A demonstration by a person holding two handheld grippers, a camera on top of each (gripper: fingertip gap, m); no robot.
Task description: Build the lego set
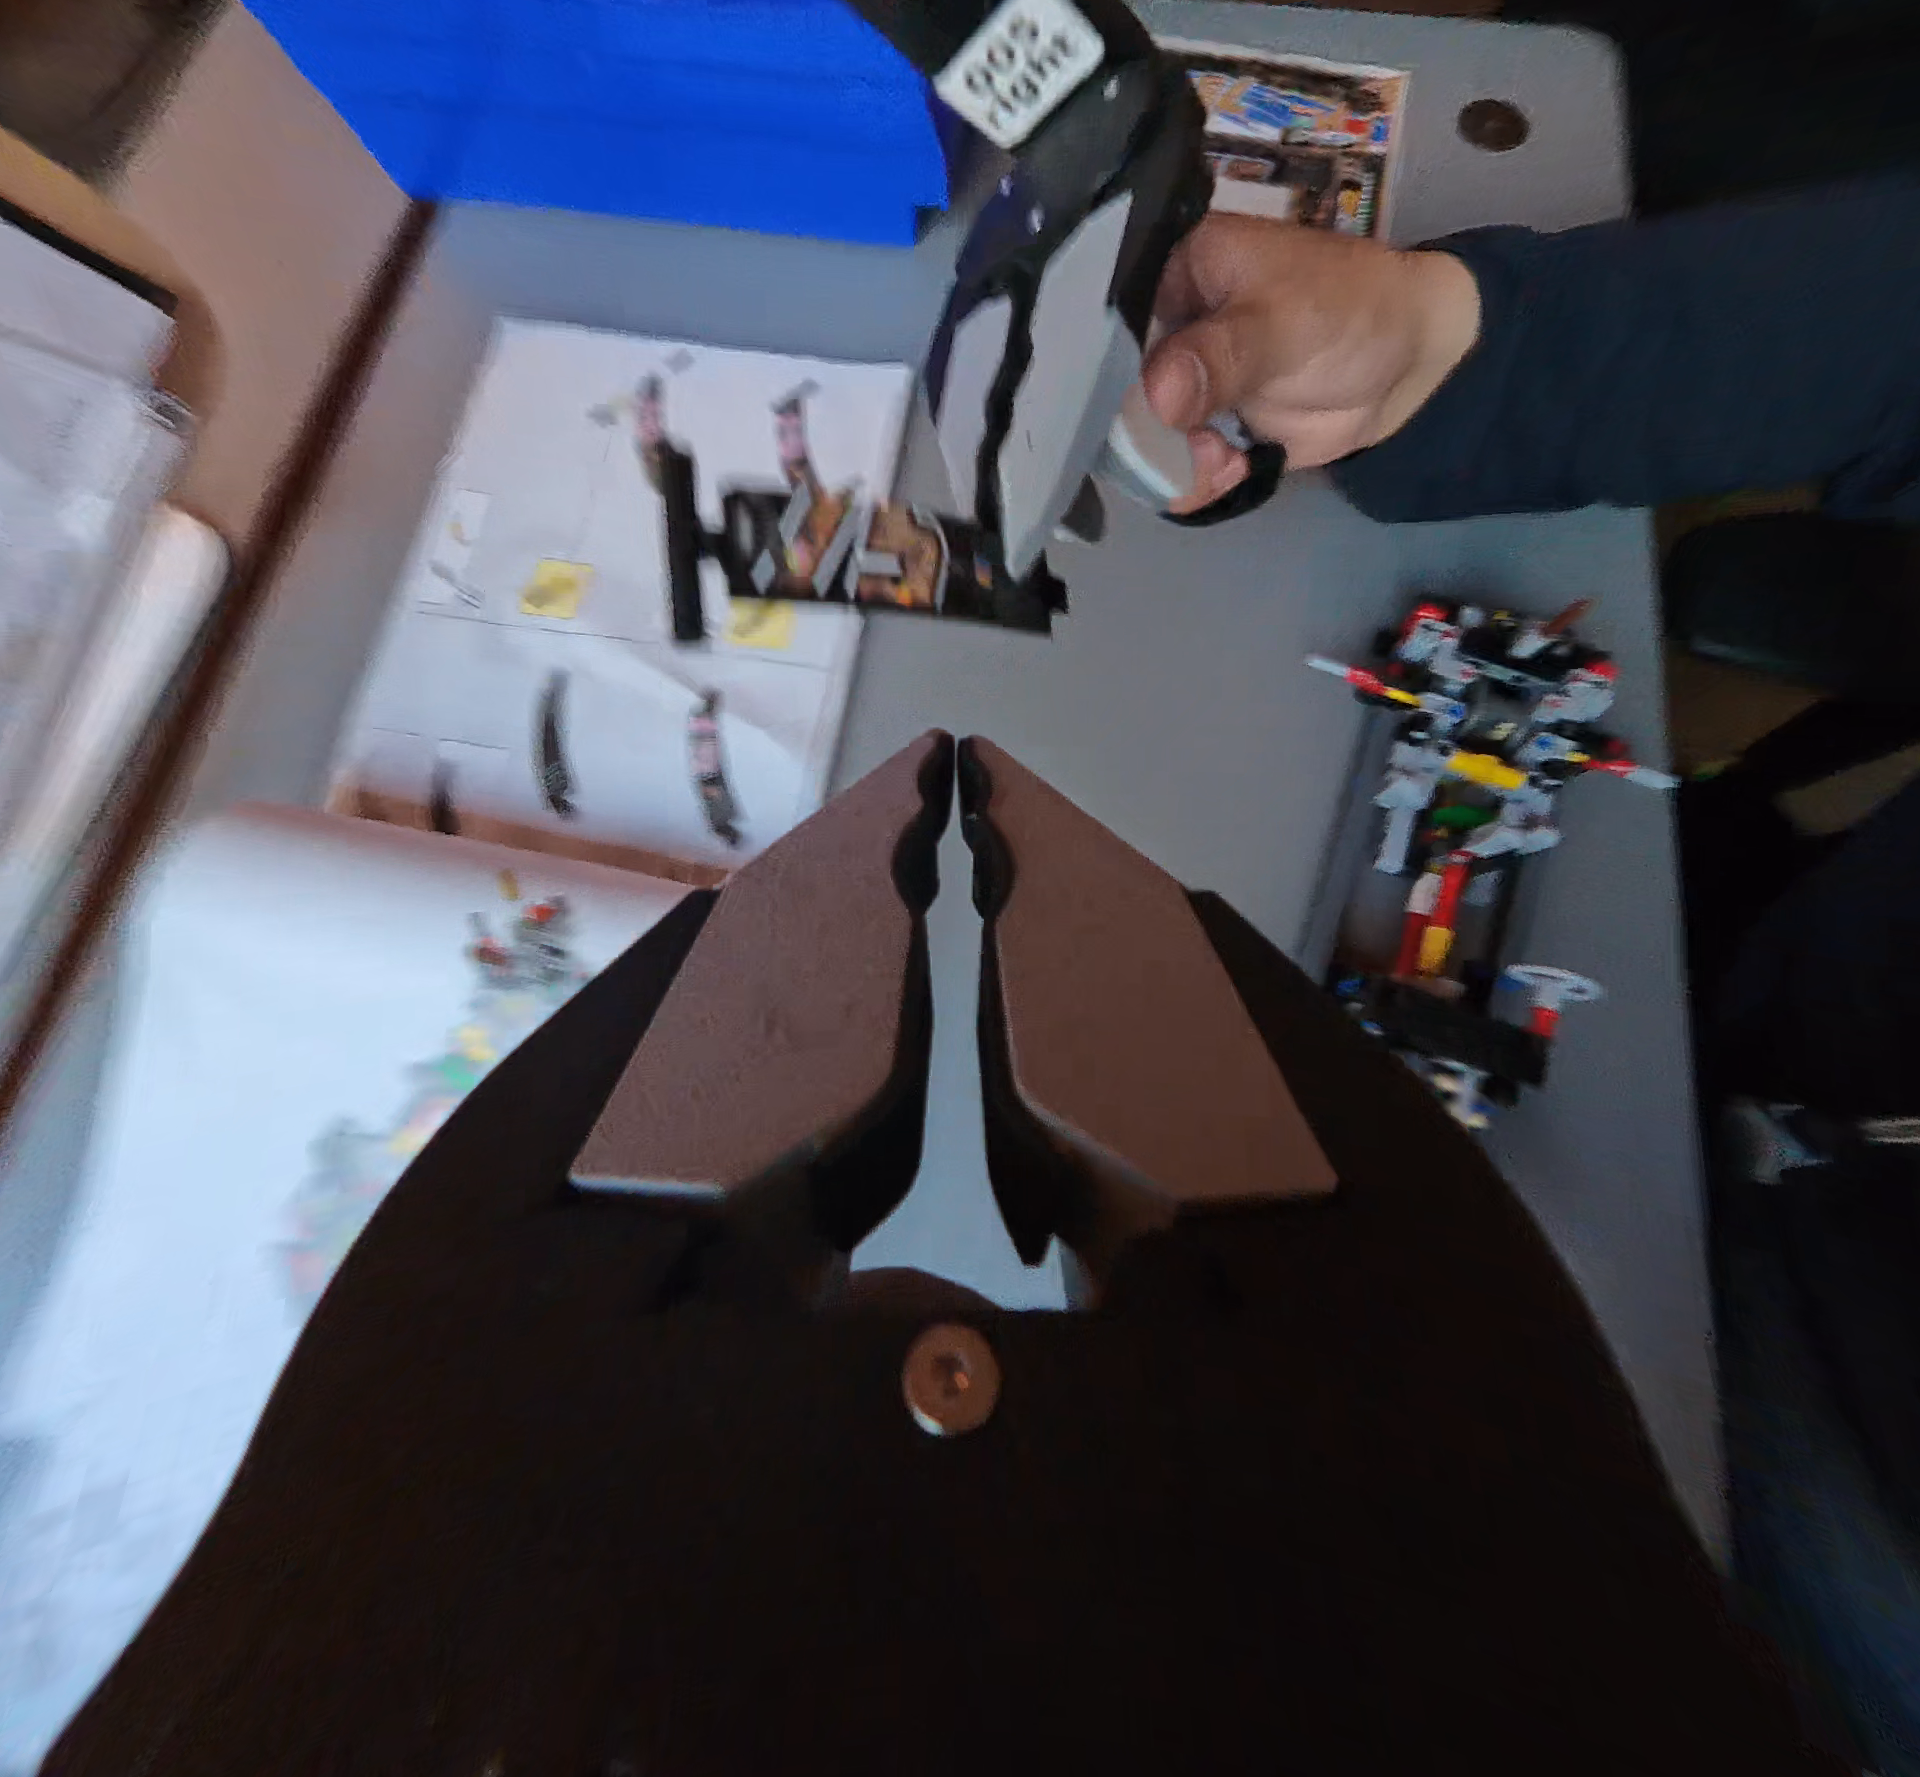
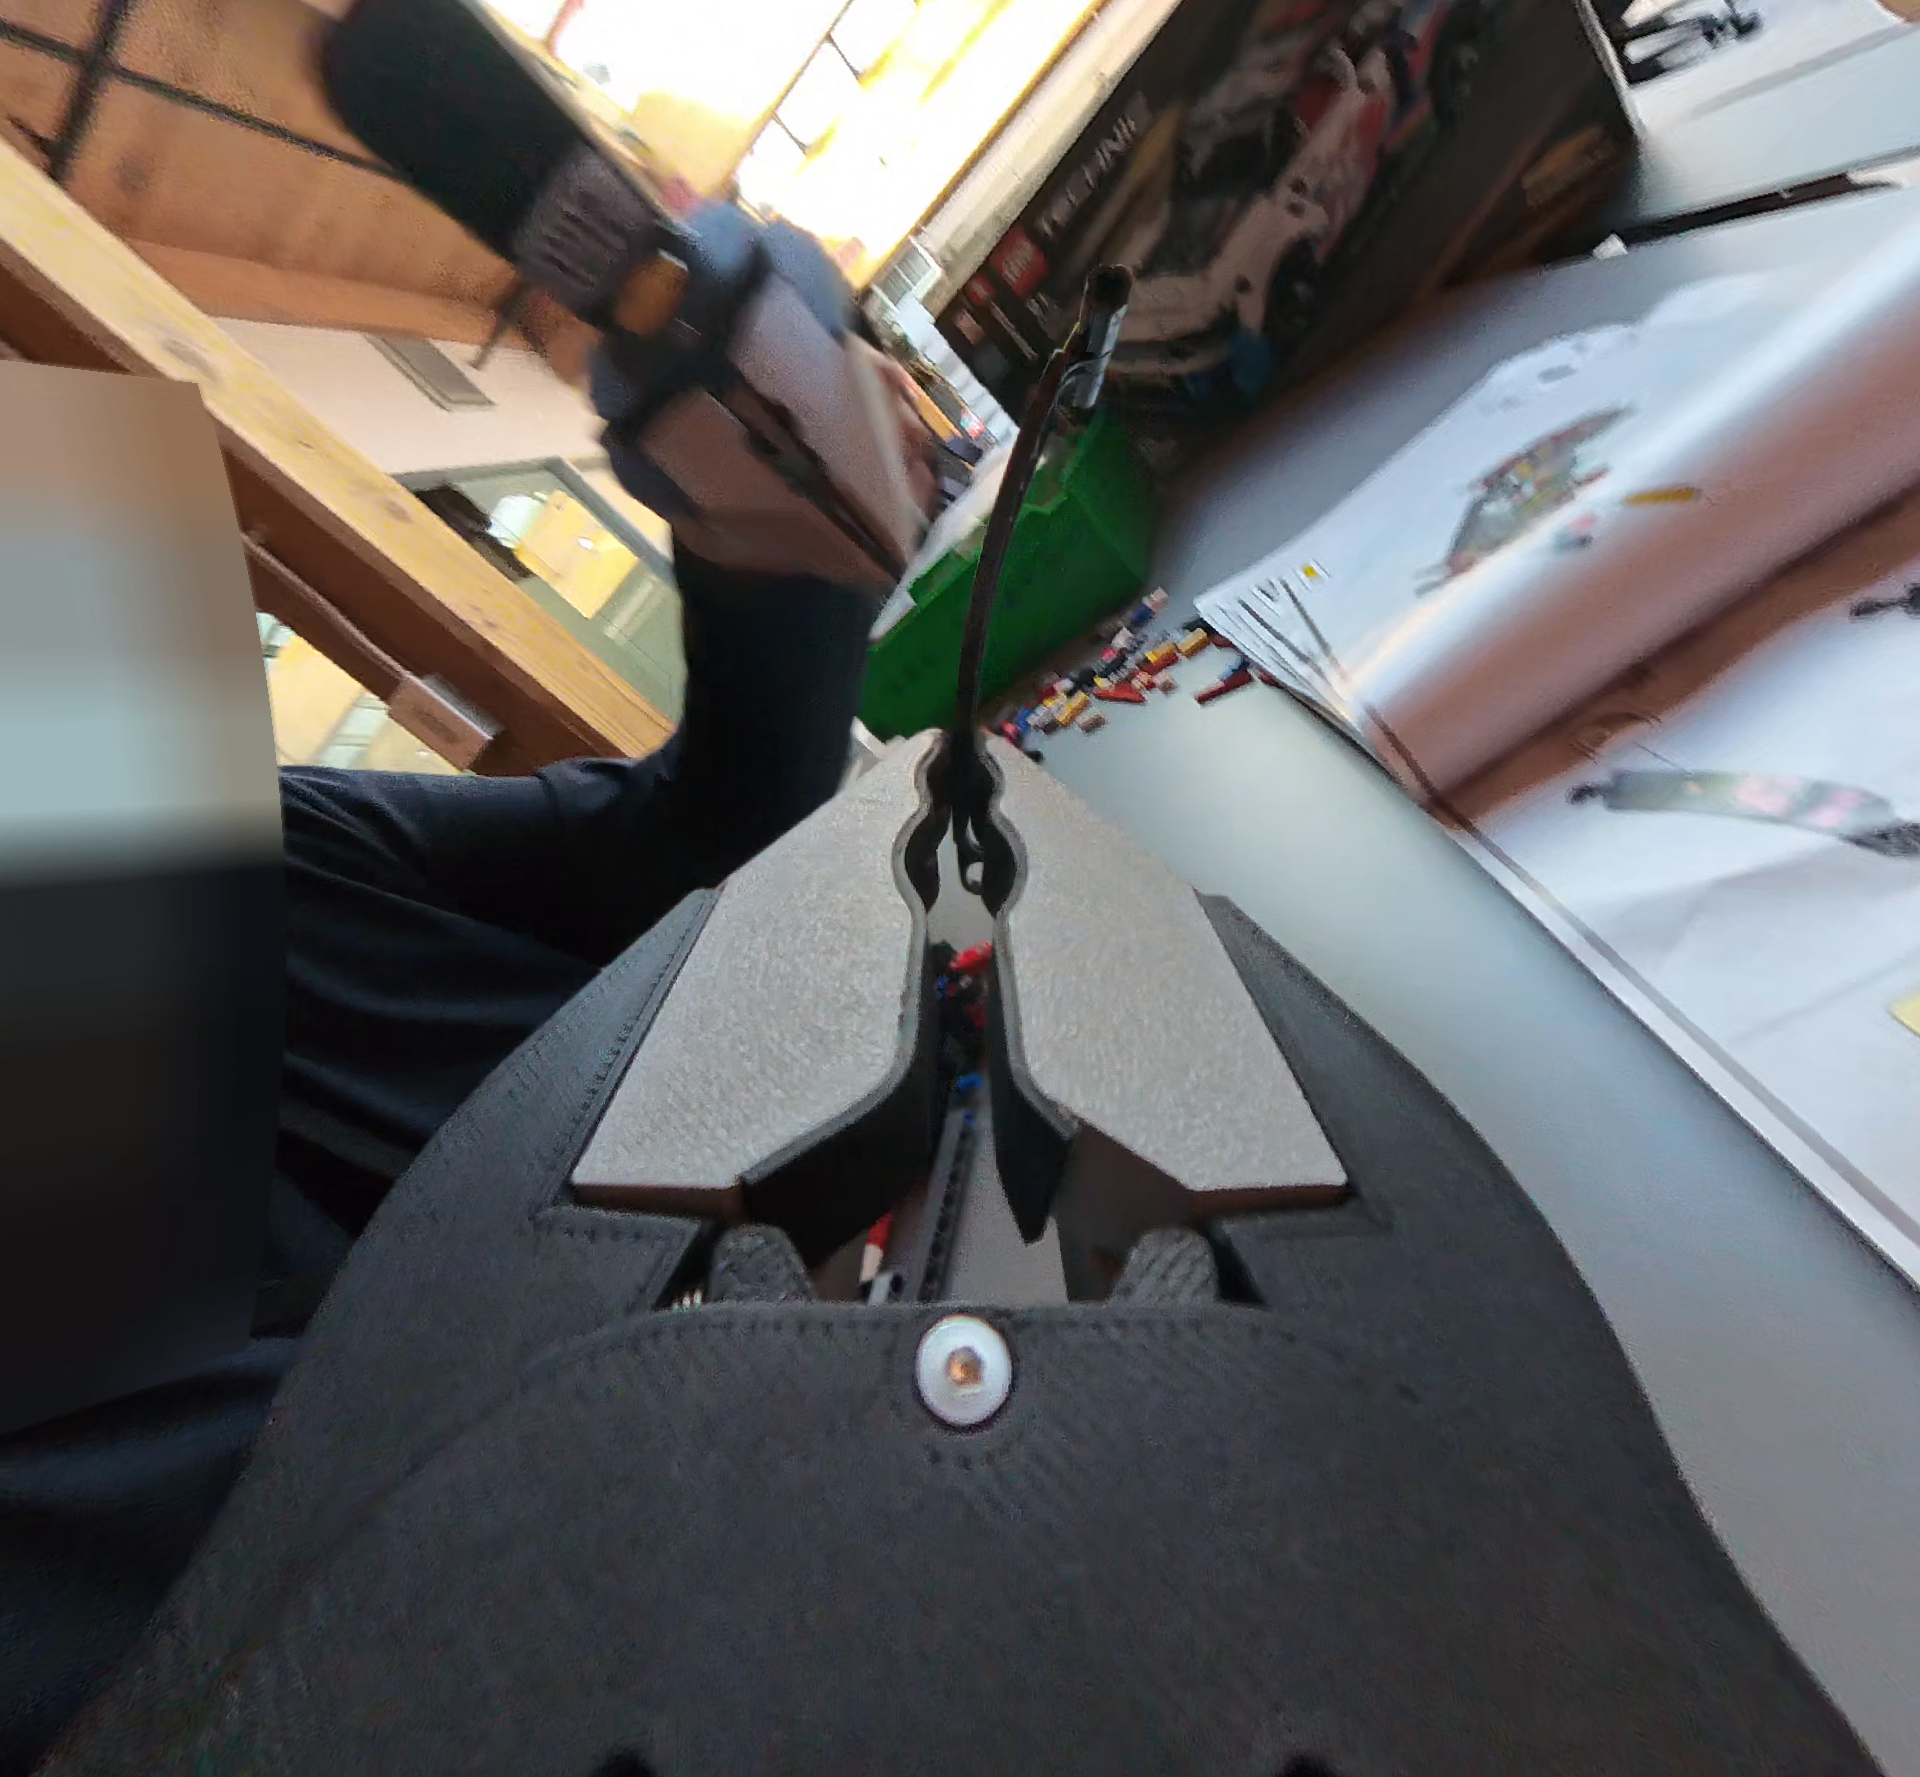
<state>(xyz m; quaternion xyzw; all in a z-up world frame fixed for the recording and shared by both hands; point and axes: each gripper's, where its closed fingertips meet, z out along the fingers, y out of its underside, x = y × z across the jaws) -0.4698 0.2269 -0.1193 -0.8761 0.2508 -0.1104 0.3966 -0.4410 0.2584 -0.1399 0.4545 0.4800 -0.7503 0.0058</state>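
Textured grey fingertips of the right hand-held gripper (image 2: 961, 771) pinch a thin, curved black strip (image 2: 987, 584) above the smooth grey bench (image 2: 1299, 896), while the left hand-held gripper (image 1: 956, 756) hangs closed on nothing.

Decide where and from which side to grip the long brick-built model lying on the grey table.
Probably the narrow red-and-yellow middle of the brick-built model, coming from above with fingers across its width: it lies flat on the grey table, and rods stick out sideways at its wider end.

booklet (image 1: 623, 584) on table (image 1: 1143, 688) | brick model (image 1: 1475, 813) right of booklet
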